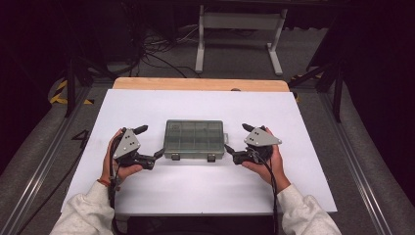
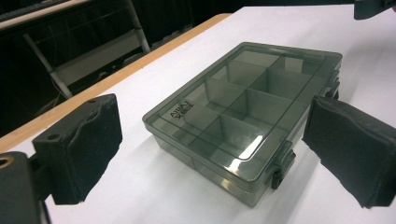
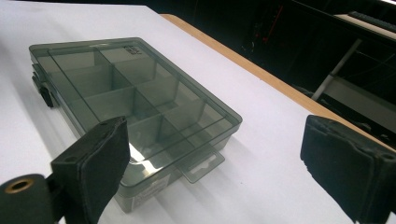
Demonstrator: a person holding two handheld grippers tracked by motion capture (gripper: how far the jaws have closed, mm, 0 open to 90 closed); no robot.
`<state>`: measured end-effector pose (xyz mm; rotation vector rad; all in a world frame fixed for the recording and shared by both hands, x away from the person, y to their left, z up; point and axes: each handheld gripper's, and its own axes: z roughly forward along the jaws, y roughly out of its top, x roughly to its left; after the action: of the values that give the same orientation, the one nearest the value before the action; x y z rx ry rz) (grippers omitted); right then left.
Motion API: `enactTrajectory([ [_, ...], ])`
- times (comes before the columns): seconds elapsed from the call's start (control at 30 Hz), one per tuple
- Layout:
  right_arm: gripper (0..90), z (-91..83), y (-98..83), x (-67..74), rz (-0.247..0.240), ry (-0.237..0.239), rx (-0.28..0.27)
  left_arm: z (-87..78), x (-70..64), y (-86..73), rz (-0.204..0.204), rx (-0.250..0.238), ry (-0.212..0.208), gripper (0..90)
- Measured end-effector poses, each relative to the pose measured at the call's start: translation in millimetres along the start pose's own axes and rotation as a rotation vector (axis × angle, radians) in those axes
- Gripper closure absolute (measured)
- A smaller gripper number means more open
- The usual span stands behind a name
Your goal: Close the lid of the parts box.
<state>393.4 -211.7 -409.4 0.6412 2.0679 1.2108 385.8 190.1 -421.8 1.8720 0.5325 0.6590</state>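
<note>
High view: two open tongs flanked a closed organizer box.
Left tongs and right tongs both stood with jaws spread apart, gripping nothing, each just beside one end of the smoky clear box, which lay flat with its latches shut, mid white tabletop, facing the person.

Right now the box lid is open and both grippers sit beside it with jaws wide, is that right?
Not quite: the lid is shut on the box, as the left gripper view shows. The left gripper and right gripper do flank it with jaws wide.
</note>
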Motion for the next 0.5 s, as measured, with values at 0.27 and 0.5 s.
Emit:
enactTrajectory([
  [0.27, 9.0, -5.8, -3.0, -0.7, -0.003, -0.014, 0.000, -6.4, -1.2, -2.9, 0.010, 0.007, 0.012, 5.5],
  [0.5, 9.1, -11.4, -5.6, -2.0, -0.008, -0.029, 0.005, -12.5, 0.1, -6.0, 0.013, 0.010, 0.023, 6.0],
])
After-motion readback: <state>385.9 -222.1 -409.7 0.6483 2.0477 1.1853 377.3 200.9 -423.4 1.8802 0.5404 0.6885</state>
